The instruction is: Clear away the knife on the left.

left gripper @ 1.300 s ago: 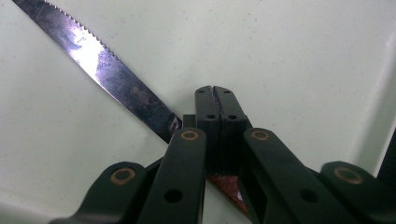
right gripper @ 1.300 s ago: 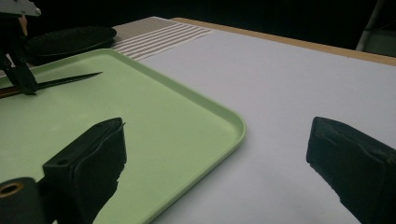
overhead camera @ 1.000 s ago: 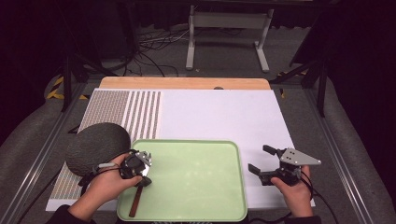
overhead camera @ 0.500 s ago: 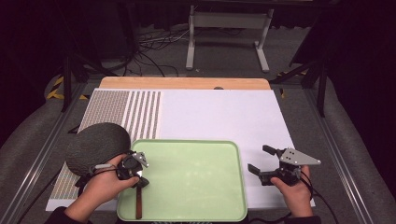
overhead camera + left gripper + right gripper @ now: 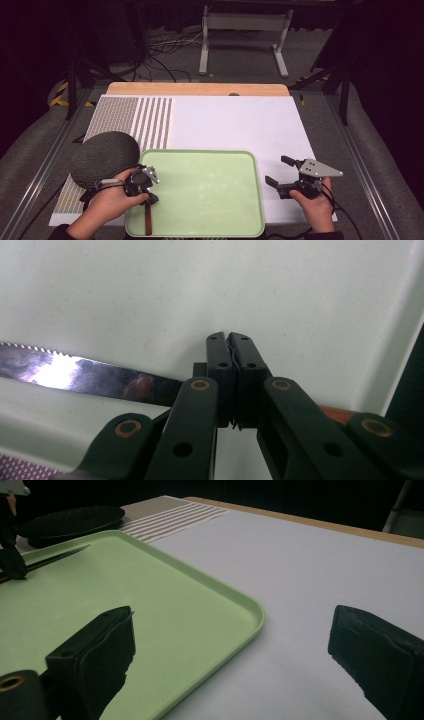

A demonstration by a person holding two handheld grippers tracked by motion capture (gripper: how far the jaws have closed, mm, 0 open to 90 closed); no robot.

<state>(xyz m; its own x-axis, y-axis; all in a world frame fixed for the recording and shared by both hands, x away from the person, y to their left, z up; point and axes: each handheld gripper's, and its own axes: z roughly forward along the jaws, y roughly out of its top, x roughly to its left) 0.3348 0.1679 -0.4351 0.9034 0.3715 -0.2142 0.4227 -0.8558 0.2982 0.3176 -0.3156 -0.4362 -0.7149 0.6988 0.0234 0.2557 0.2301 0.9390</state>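
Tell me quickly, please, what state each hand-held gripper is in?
Left hand-held gripper: shut on the knife.
Right hand-held gripper: open, holding nothing.

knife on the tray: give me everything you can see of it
The knife has a shiny serrated metal blade and a reddish-brown, wood-like handle. It lies flat along the near-left part of the green tray. The left gripper, jaws closed, stands across it where blade meets handle; whether it pinches the knife is unclear.
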